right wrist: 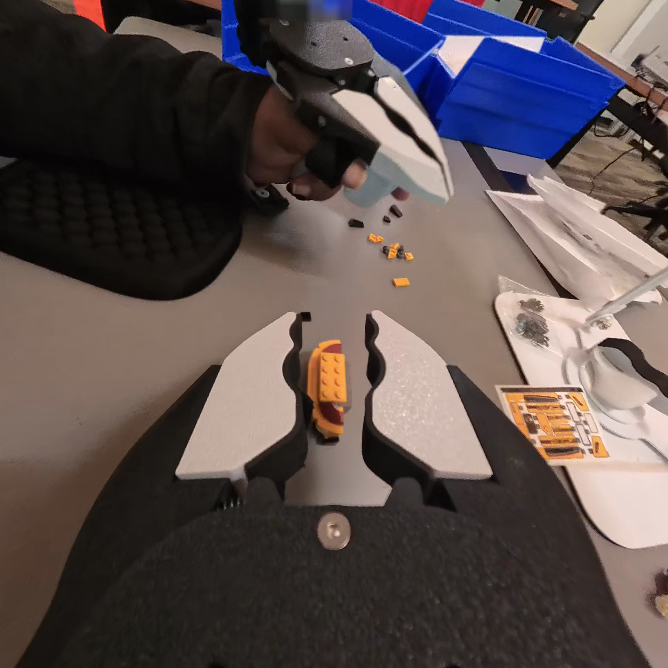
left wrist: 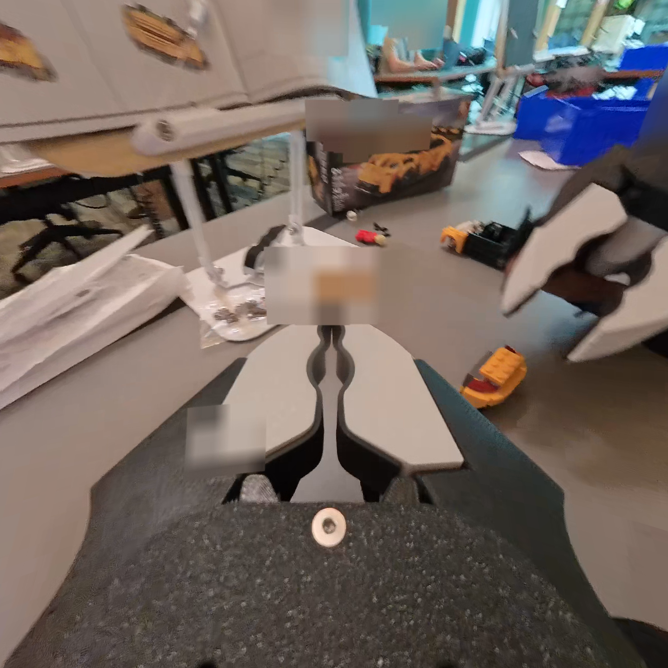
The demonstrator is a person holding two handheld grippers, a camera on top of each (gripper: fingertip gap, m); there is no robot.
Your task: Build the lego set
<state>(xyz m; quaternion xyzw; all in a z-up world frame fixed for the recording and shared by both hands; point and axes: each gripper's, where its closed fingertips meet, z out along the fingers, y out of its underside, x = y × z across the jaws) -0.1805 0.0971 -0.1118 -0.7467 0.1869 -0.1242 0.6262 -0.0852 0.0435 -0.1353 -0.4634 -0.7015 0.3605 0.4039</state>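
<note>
An orange lego sub-assembly (right wrist: 327, 386) with dark red curved parts lies on the grey table, in line between the open fingers of my right gripper (right wrist: 336, 318). In the left wrist view the right gripper (left wrist: 538, 332) hovers open just above and right of that assembly (left wrist: 495, 376), not touching it. My left gripper (left wrist: 330, 329) is shut with nothing visible between its tips. It also shows in the right wrist view (right wrist: 446, 188), held by a hand above the table. A black and orange lego chassis (left wrist: 480, 238) sits farther back.
Loose small orange and black pieces (right wrist: 394, 249) and an orange tile (right wrist: 400, 282) lie ahead. A sticker sheet (right wrist: 553, 423) rests on a white stand base (right wrist: 614, 506). Blue bins (right wrist: 506, 90), a white bag (right wrist: 578, 235), the lego box (left wrist: 383, 170) and a red piece (left wrist: 368, 236) stand around. The tips of one gripper are about 12 cm away from the tips of the other. The orange tile (right wrist: 400, 282) sits 10 cm or so from the ends of my left fingers.
</note>
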